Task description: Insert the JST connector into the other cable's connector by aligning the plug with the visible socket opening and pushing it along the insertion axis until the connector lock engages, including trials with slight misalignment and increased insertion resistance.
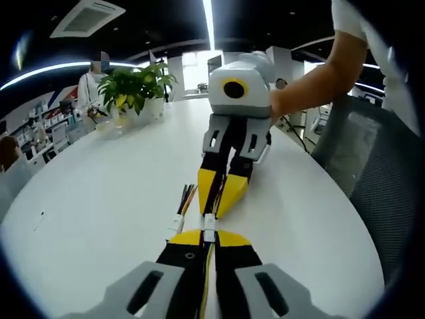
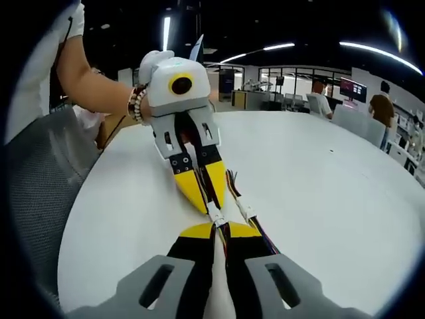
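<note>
While the two hand-held grippers face each other tip to tip low over the white bench point(image 1: 99, 219), the task stands at the mating step. The left hand-held gripper point(image 1: 207, 234) rises from the bottom of the left gripper view with its yellow-tipped jaws drawn narrow, clamped on a small white connector point(image 1: 209, 226) whose wires run back between the jaws. The right hand-held gripper point(image 1: 222, 199) enters the same view from above, also narrow, its tips meeting that connector. In the right gripper view the arrangement is mirrored: the right hand-held gripper point(image 2: 221, 230) grips its cable, and the white connector point(image 2: 216, 214) sits between its tips and those of the left hand-held gripper point(image 2: 202, 196). A second white connector on a spare cable point(image 1: 178, 222) with coloured wires lies on the bench just beside the pair, seen also in the right gripper view point(image 2: 247, 212). Whether plug and socket are partly engaged or merely touching cannot be told at this scale; no seated lock is discernible. By judgement, the next move calls for keeping both bodies on one axis, correcting any slight tilt, then pressing them steadily together until the latch catches. A potted plant point(image 1: 136, 83) stands at the far edge of the bench.
</note>
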{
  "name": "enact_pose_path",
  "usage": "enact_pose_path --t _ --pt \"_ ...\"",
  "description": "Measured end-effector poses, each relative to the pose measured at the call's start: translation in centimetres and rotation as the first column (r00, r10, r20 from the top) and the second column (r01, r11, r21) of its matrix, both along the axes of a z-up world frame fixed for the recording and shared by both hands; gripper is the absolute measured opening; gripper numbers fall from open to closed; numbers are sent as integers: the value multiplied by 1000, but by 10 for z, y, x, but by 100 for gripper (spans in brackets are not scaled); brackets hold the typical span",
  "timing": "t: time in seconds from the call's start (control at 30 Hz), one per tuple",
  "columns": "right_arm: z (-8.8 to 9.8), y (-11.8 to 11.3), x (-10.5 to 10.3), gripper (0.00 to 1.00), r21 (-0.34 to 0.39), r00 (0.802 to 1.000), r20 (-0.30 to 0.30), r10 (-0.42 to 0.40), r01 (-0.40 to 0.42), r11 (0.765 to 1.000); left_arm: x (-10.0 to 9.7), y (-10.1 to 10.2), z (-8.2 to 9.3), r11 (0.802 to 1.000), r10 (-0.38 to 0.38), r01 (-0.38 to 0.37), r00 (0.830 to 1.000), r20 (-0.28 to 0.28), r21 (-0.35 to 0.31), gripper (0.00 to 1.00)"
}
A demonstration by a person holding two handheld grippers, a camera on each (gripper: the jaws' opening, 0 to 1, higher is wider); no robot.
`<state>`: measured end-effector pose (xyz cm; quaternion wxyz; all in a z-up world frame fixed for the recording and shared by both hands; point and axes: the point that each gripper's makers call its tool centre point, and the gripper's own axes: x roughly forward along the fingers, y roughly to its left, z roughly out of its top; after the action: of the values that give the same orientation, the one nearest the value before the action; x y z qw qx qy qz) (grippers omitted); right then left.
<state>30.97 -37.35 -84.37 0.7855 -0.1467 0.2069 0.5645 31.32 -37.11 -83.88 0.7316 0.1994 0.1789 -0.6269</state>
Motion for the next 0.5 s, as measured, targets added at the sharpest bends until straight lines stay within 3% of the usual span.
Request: enact_pose_path --t 0.5 --pt "-6 0 0 4 4 1000 -8 -27 27 1000 -1 3 -5 1000 26 -26 999 -19 17 1"
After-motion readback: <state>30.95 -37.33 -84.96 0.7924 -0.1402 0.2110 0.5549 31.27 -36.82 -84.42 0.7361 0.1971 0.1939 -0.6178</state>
